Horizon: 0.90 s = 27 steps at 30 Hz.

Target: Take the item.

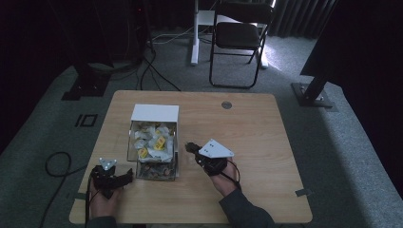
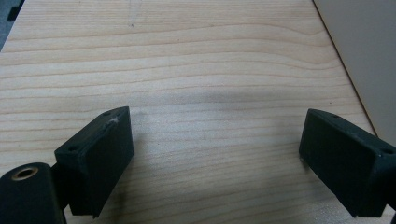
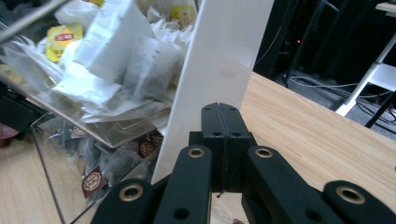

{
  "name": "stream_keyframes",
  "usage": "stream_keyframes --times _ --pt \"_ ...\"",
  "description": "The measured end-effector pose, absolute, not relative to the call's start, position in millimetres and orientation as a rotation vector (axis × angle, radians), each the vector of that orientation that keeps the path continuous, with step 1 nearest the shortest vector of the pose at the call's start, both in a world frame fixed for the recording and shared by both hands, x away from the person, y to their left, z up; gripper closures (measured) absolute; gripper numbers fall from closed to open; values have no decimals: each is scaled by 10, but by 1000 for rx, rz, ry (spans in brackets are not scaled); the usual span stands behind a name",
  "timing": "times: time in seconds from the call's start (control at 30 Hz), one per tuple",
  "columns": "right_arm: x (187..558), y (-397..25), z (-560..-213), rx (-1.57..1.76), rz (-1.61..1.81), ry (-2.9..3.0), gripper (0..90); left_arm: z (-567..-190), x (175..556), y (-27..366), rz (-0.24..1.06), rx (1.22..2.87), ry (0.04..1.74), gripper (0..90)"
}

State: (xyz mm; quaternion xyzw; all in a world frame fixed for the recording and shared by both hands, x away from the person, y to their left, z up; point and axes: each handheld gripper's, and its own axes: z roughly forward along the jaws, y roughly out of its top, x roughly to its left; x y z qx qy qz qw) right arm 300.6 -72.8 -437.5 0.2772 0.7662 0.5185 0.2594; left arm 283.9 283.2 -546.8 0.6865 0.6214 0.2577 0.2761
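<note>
A white-topped organiser (image 1: 154, 114) with clear drawers stands on the wooden table (image 1: 247, 128). Its upper drawer (image 1: 152, 141) is pulled out and holds several white and yellow sachets (image 3: 116, 51). The lower drawer (image 1: 156, 170) holds dark brown packets (image 3: 93, 179). My right gripper (image 1: 189, 147) sits just right of the drawers, its jaws pressed together with nothing between them; its fingertips (image 3: 223, 112) lie beside the white side wall (image 3: 219, 70). My left gripper (image 1: 127, 176) rests at the table's front left, jaws wide apart over bare wood (image 2: 210, 135).
A black folding chair (image 1: 240, 35) and a white stand leg stand beyond the table. Dark stand bases and cables lie on the grey carpet at both sides. A round grommet (image 1: 226, 105) sits near the far table edge. The table's right half is bare wood.
</note>
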Motion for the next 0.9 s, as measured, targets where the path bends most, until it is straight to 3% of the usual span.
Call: stream_keyframes --times 0.9 --pt "3233 -680 -4457 802 1350 2091 900 -5469 2840 2830 693 1841 1670 105"
